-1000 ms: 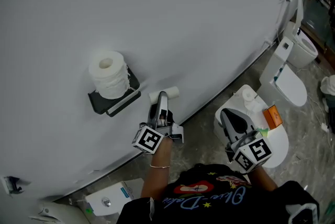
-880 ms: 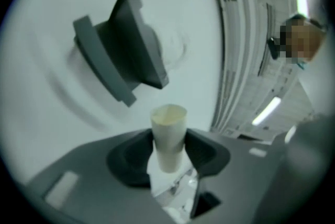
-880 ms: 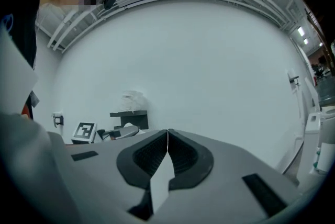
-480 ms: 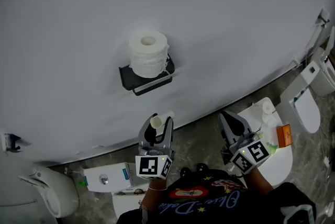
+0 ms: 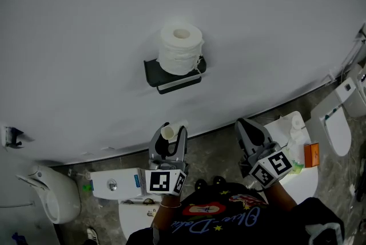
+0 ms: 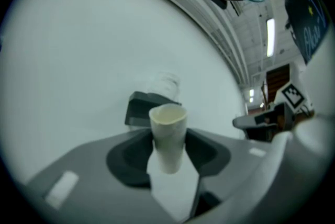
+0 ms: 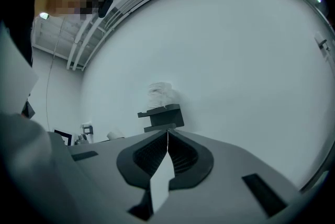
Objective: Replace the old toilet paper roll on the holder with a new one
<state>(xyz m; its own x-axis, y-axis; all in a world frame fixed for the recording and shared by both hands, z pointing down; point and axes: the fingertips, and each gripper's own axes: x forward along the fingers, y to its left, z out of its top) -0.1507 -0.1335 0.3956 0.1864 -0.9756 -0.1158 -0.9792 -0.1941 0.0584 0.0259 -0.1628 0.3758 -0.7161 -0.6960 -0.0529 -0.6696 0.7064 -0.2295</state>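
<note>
A full white toilet paper roll [image 5: 180,48] stands on end on top of the black wall holder [image 5: 173,76]. My left gripper [image 5: 172,130] is below it, away from the wall, shut on an empty cardboard tube [image 5: 168,133]. In the left gripper view the tube [image 6: 168,136] stands upright between the jaws, its open end up, with the holder [image 6: 140,110] behind it. My right gripper [image 5: 247,125] is shut with nothing in it. In the right gripper view its jaws [image 7: 167,135] meet in a line, pointing at the holder [image 7: 161,117] and roll [image 7: 159,94].
A white toilet [image 5: 302,178] at the lower right carries a bottle and an orange box [image 5: 311,154]. Another toilet [image 5: 337,123] stands farther right and a third [image 5: 54,204] at the lower left, next to a white tank [image 5: 114,184]. The white wall fills the upper view.
Both grippers have drawn back from the wall and holder. The left gripper has rolled, so the tube now stands with its open end up. The head view has shifted, moving the holder rightwards in frame.
</note>
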